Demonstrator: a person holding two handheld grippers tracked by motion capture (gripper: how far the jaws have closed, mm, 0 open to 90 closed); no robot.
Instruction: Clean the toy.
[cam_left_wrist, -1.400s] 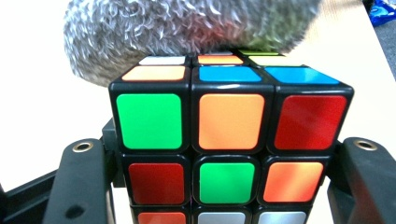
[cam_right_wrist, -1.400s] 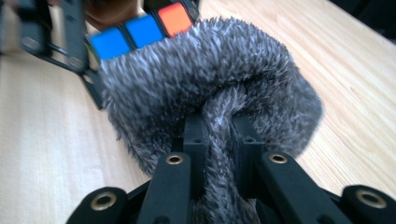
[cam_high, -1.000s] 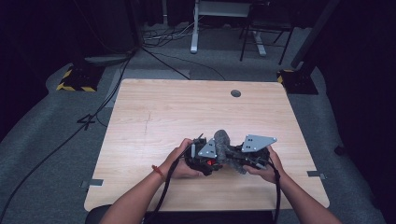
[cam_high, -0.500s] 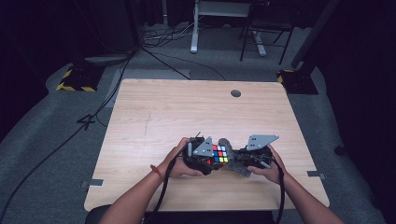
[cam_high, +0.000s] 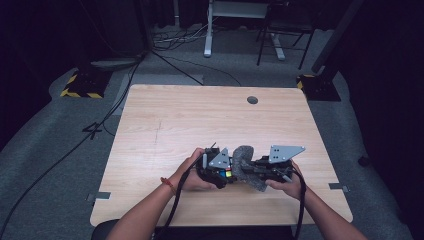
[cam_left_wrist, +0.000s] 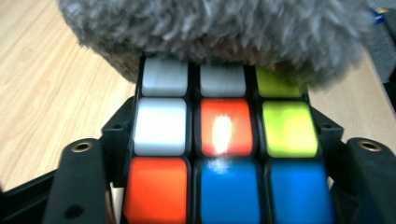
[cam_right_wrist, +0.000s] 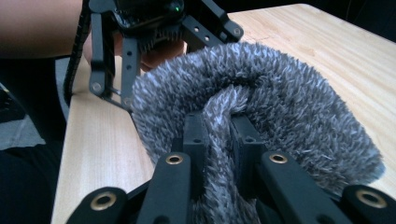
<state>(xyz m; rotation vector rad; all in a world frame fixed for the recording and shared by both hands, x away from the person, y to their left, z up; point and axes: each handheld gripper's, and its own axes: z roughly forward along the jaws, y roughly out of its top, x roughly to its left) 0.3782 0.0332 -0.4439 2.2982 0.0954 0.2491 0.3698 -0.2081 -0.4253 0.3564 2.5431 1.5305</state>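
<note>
At about six o'clock on the pale wooden table (cam_high: 165, 125), near its front edge, the two grippers meet. The left gripper (cam_high: 216, 171), held in the person's left hand (cam_high: 192, 172), has its black jaws closed against the sides of a multicoloured plastic puzzle cube (cam_left_wrist: 219, 154); in the left gripper view the cube sits squarely between them, with white, orange, yellow-green and blue tiles showing. At three o'clock from it, the right gripper (cam_high: 252, 170), held in the right hand (cam_high: 287, 185), has its jaws pinched nearly together on a fold of a shaggy grey cloth (cam_right_wrist: 261, 112). The cloth lies against the cube's far face, draped over its top row of tiles in the left gripper view. Both grippers carry grey three-cornered plates on top.
</note>
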